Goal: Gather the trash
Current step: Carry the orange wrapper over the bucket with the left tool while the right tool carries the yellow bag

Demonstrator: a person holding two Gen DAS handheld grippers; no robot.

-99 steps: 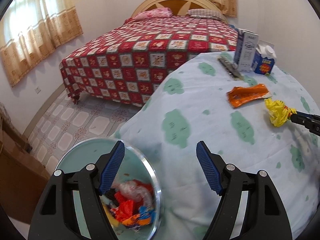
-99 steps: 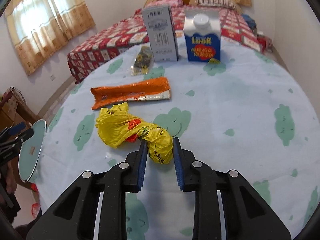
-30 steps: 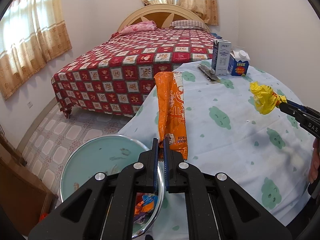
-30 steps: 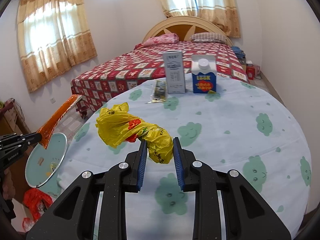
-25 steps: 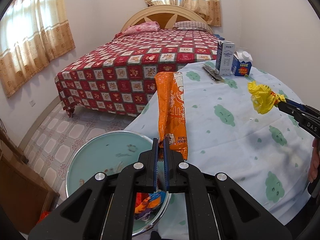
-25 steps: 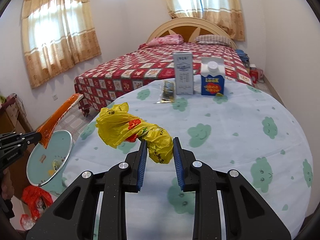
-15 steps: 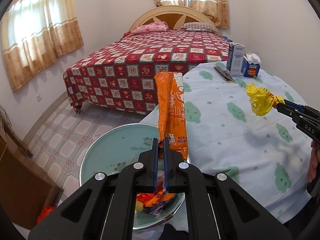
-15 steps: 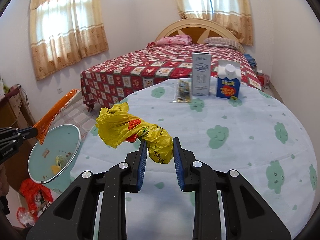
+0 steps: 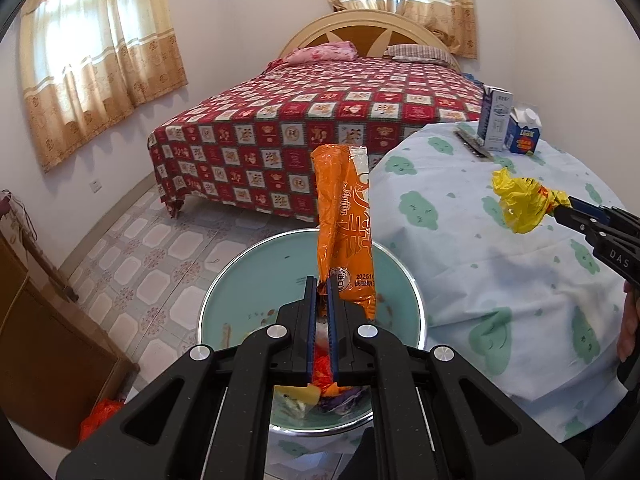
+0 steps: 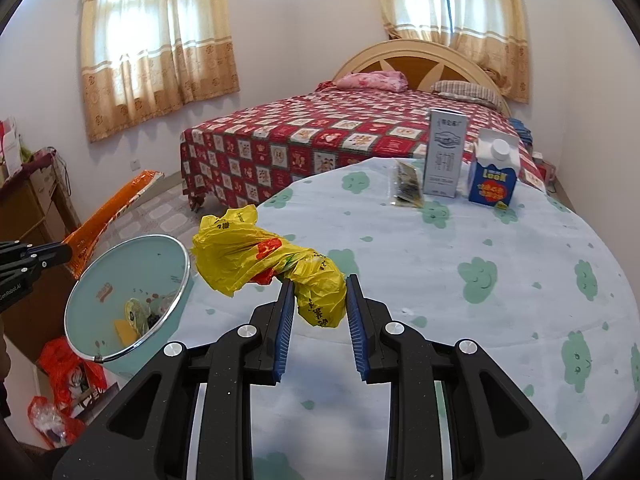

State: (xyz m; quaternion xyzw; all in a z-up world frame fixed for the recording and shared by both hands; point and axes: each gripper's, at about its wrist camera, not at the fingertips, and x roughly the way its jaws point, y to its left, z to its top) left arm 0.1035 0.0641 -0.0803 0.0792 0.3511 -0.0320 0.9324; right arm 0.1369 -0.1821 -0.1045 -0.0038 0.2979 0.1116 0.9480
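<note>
Left wrist view: the left gripper (image 9: 321,280) has its jaws clamped on the lower corner of a long orange plastic snack wrapper (image 9: 345,216), which stands upright above a pale green round bin with a metal rim (image 9: 256,280) holding scraps, just beside the round bench with a cloud-print cloth (image 9: 460,240). The right gripper (image 10: 318,300) has its jaws pressed narrow on a crumpled yellow plastic bag (image 10: 260,256), held above the bench edge near the bin.
</note>
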